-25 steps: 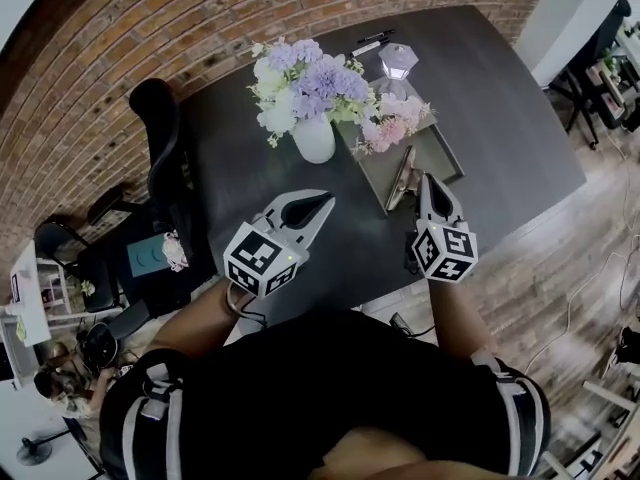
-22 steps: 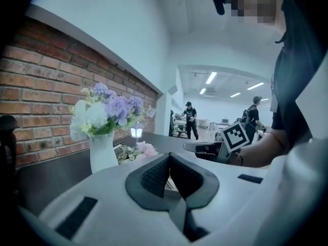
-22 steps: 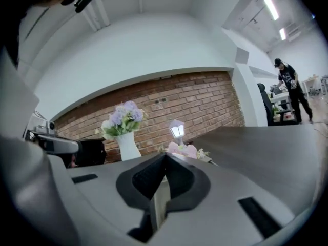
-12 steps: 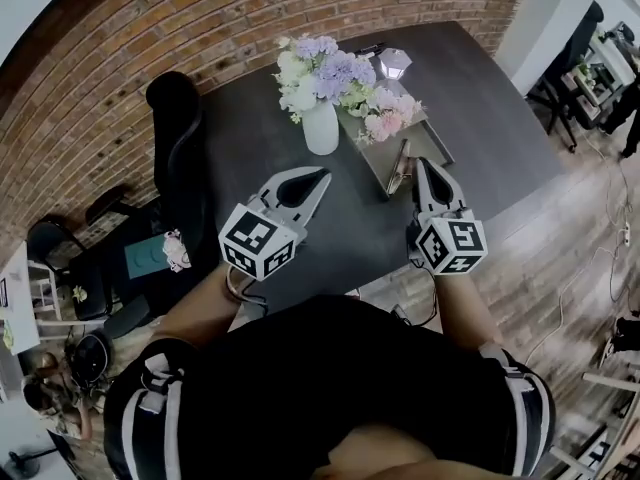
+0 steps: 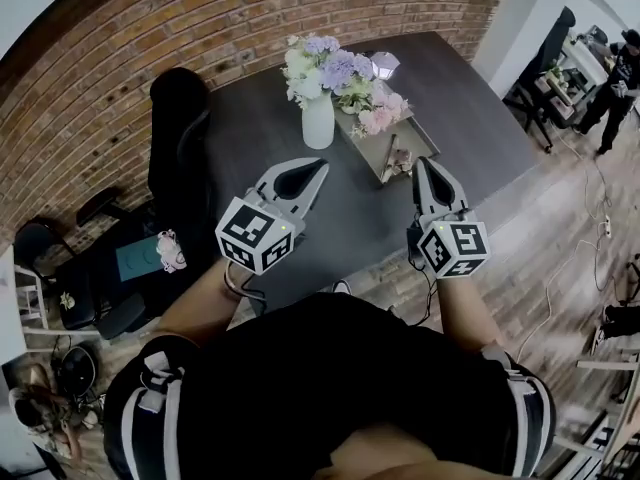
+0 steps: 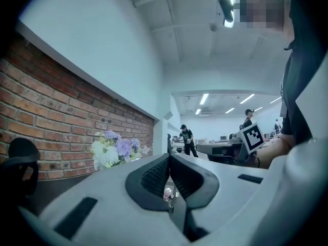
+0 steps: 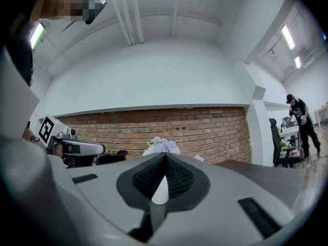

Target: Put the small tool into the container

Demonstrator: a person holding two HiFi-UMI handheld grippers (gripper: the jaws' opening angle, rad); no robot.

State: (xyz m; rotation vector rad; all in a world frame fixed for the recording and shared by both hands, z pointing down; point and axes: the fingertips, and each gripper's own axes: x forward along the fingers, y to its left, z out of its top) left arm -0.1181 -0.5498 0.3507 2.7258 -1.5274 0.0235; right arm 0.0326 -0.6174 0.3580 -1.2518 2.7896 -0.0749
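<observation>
A grey tray (image 5: 421,140) lies on the dark table (image 5: 250,133), holding pink flowers (image 5: 378,118) at its far end. A slim tan tool (image 5: 394,160) lies in the tray's near end. My right gripper (image 5: 424,164) hovers just right of the tool, jaws shut and empty. The left gripper (image 5: 314,169) hangs over the table's near middle, also shut on nothing. In the left gripper view the left gripper (image 6: 169,155) has its pads together; in the right gripper view so does the right gripper (image 7: 165,155).
A white vase of purple and white flowers (image 5: 318,118) stands left of the tray, a small glass lantern (image 5: 384,65) behind it. A black chair (image 5: 178,138) stands at the table's left. A brick wall runs behind. People stand far off at the right (image 5: 615,78).
The head view has pulled back and swung, so the table sits farther up. Both grippers stay shut near the table's front edge. The tool looks lower in the tray than before.
</observation>
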